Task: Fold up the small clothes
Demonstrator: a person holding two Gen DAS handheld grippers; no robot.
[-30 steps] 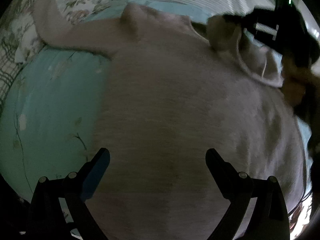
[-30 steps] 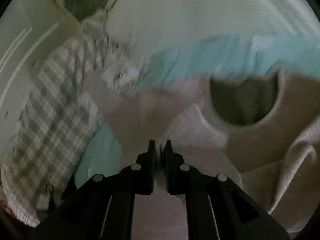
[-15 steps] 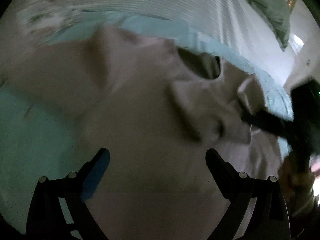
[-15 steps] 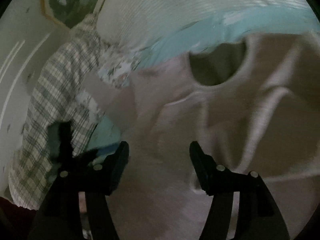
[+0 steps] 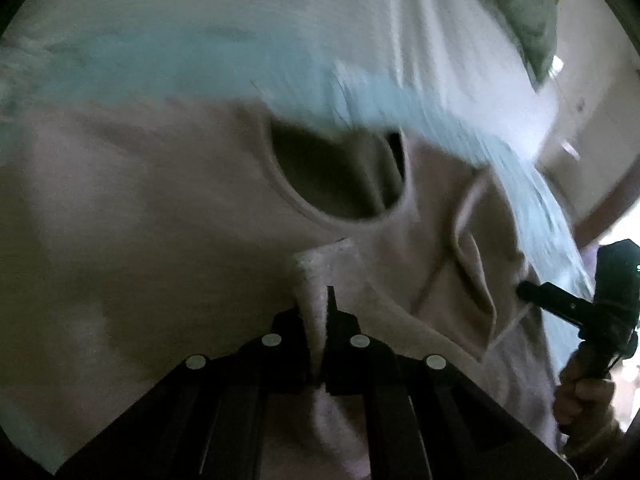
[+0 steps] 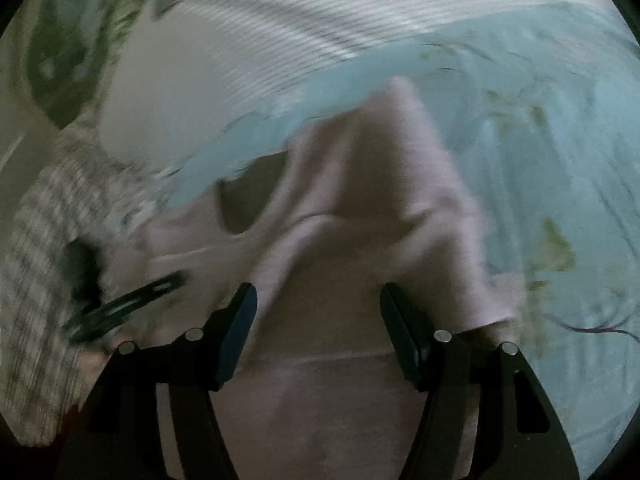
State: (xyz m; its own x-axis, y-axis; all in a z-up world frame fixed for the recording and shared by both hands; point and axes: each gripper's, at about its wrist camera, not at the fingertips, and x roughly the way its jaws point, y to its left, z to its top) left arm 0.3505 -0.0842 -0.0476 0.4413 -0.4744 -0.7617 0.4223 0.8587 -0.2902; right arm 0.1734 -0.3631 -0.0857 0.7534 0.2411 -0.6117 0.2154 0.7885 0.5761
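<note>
We work over a bed dressed in a pale blue sheet (image 6: 560,140) printed with faint leaves and stems, in dim light and with heavy motion blur. Beyond the blue lies white ribbed bedding (image 6: 280,40), and at the left of the right wrist view a checked cloth (image 6: 36,272) is bunched up beside a green patterned pillow (image 6: 60,52). A wall and a bright opening show at the far right of the left wrist view.

The pinkish-beige sweatshirt (image 5: 140,220) is spread on the blue sheet, its dark neck opening (image 5: 336,176) facing up and one sleeve doubled back over the body.

Our left gripper (image 5: 318,320) has its fingers pressed together on a ribbed fold of the sweatshirt, just below the neck opening; the cloth stands up between the tips. Our right gripper (image 6: 318,308) has its fingers spread, having just opened, and they hover over the sweatshirt's body with nothing pinched between them. A hand (image 5: 580,396) carries it at the sweatshirt's right edge.
</note>
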